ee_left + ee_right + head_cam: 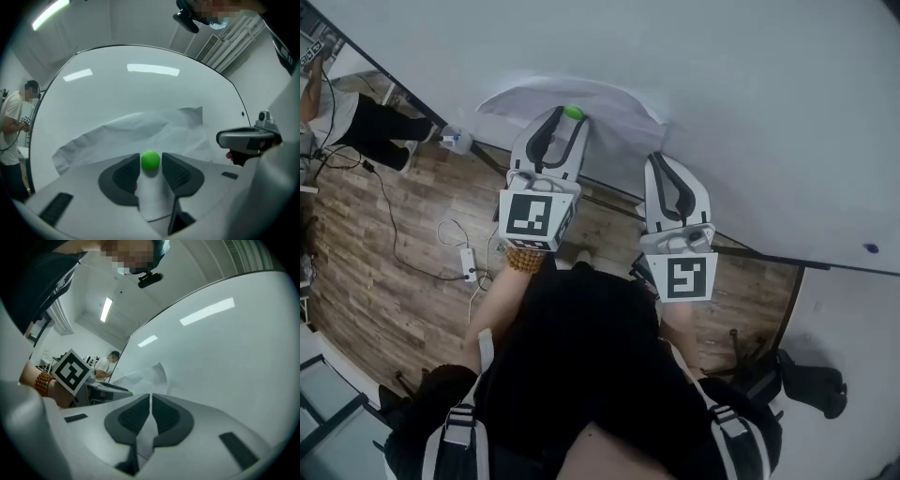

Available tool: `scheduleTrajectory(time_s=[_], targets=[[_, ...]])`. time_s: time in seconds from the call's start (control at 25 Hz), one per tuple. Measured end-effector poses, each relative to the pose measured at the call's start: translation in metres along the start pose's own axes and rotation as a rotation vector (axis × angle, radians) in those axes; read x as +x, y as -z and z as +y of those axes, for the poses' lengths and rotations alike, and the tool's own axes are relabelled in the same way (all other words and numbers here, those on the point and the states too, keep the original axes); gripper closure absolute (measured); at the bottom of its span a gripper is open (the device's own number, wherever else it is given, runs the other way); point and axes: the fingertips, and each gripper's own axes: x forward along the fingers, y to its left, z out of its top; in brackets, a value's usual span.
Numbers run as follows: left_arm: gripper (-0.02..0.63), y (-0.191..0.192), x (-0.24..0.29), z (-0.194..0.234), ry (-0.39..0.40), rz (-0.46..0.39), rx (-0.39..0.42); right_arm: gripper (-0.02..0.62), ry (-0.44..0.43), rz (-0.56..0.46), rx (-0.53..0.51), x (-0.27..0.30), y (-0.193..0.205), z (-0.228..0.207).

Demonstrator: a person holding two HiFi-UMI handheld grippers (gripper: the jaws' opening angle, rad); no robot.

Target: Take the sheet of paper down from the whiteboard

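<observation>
The whiteboard [750, 94] fills the head view from 10 o'clock round to 3 o'clock, white and glossy, with ceiling lights mirrored in it. Wood-plank floor [384, 262] runs below it from 7 to 10 o'clock.

The paper [619, 108] is on the whiteboard at 12 o'clock in the head view. It is rumpled and bulges away from the surface, with one corner standing up at 1 o'clock in the left gripper view.

The left gripper [566, 116] points level at the paper's lower edge at 12 o'clock. Its fingers stand apart, one on either side of the magnet, and whether they touch it cannot be told. The right gripper [150, 397] is just beside it at 3 o'clock, also level and aimed at the whiteboard. Its fingers are closed tight, only a thin slit showing, with nothing seen between them.

A bystander [366, 127] in dark trousers stands at 10 o'clock beside the whiteboard's far end. A black bag [811, 384] lies on the floor at 4 o'clock. A power strip [469, 265] with its looped cable lies at 9 o'clock.

A bead bracelet [523, 260] circles the wrist behind the left gripper. Smallest is the magnet [150, 160], a round green one sitting on the paper at 6 o'clock in the left gripper view.
</observation>
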Motion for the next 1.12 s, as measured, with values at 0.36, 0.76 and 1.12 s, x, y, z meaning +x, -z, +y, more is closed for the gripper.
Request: scheduleTrajectory(time_s=[0.36,0.76,1.12], targets=[[0.477,0.0,0.001,0.002,0.0,-0.007,-0.025,0.594,0.008,-0.012,-0.026,0.004,-0.006,-0.001],[0.479,-0.002,0.001,-0.001,-0.006,-0.005,-0.028,0.575,0.022,-0.035,-0.147,0.001,-0.021,-0.011],[0.479,-0.005,-0.003,-0.007,0.009,-0.014,-0.036,0.491,0.037,-0.099,-0.277,0.007,-0.049,-0.015]])
